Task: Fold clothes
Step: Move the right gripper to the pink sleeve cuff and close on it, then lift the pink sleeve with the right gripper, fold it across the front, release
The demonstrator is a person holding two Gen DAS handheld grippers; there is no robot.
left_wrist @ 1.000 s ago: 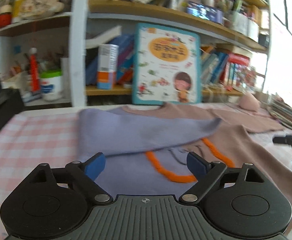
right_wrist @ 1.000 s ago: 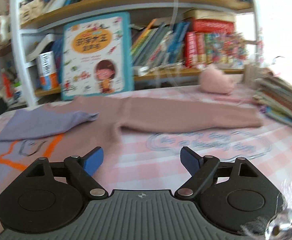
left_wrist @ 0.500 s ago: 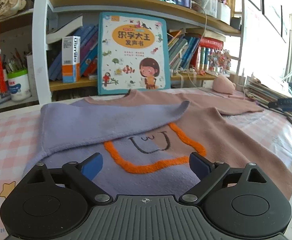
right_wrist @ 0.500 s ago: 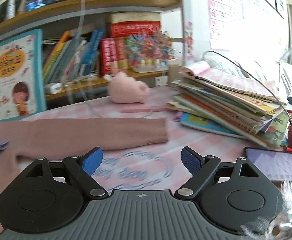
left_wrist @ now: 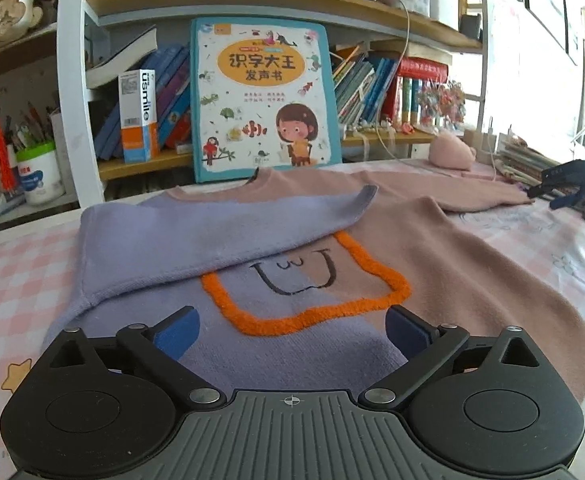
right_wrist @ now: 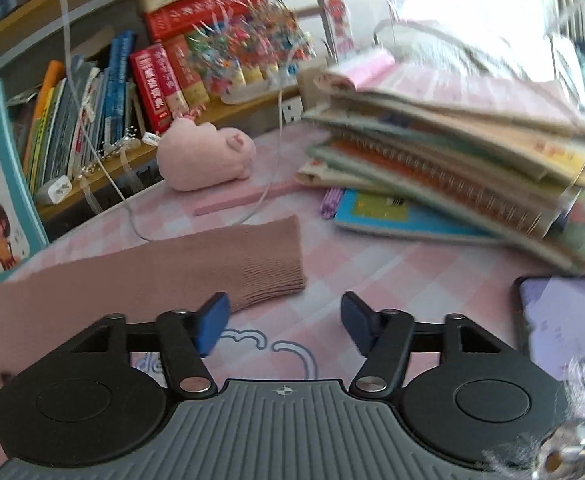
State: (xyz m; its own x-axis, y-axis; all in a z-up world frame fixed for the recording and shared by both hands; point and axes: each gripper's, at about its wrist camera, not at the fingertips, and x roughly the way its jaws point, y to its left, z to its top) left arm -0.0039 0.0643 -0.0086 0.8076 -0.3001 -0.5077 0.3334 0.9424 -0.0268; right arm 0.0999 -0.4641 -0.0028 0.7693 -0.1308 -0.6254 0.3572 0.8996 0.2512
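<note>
Surface: pink checked tablecloth (left_wrist: 20, 276) before crowded bookshelves (left_wrist: 252, 4).
Sweater (left_wrist: 300, 344): laid flat, lilac sleeve (left_wrist: 212, 232) folded across — pink sleeve (right_wrist: 196, 268) stretched out.
Around: book stack (right_wrist: 452, 168), plush pig (right_wrist: 208, 156), phone (right_wrist: 564, 320).
Left gripper (left_wrist: 291, 330): jaws opening, nothing gripped.
Right gripper (right_wrist: 280, 322): jaws closing, nothing between them.

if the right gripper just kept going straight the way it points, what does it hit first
Most likely the checked tablecloth just past the pink sleeve cuff. The closing right gripper holds nothing and tilts downward; the cuff lies slightly left of its line, though depth is hard to judge.
</note>
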